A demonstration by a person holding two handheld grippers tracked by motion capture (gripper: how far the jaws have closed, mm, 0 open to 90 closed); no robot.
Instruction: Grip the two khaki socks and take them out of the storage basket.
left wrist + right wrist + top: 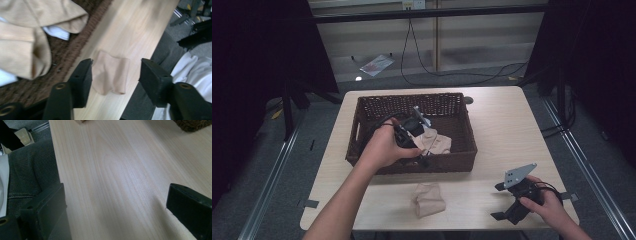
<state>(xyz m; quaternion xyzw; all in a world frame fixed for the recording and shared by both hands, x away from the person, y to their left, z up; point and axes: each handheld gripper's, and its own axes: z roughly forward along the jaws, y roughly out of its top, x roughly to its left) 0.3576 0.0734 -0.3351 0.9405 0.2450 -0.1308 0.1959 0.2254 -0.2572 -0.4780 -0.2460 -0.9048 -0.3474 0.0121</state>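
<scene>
left claw (424,161) agape over wicker basket (462,125), beige cloth (428,199) on table (502,120)

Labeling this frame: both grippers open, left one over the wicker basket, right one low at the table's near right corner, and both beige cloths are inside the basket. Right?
Not quite. One beige cloth lies in the wicker basket; the other cloth lies folded on the table in front of it, as the high view shows. Left gripper and right gripper are open as stated.
</scene>
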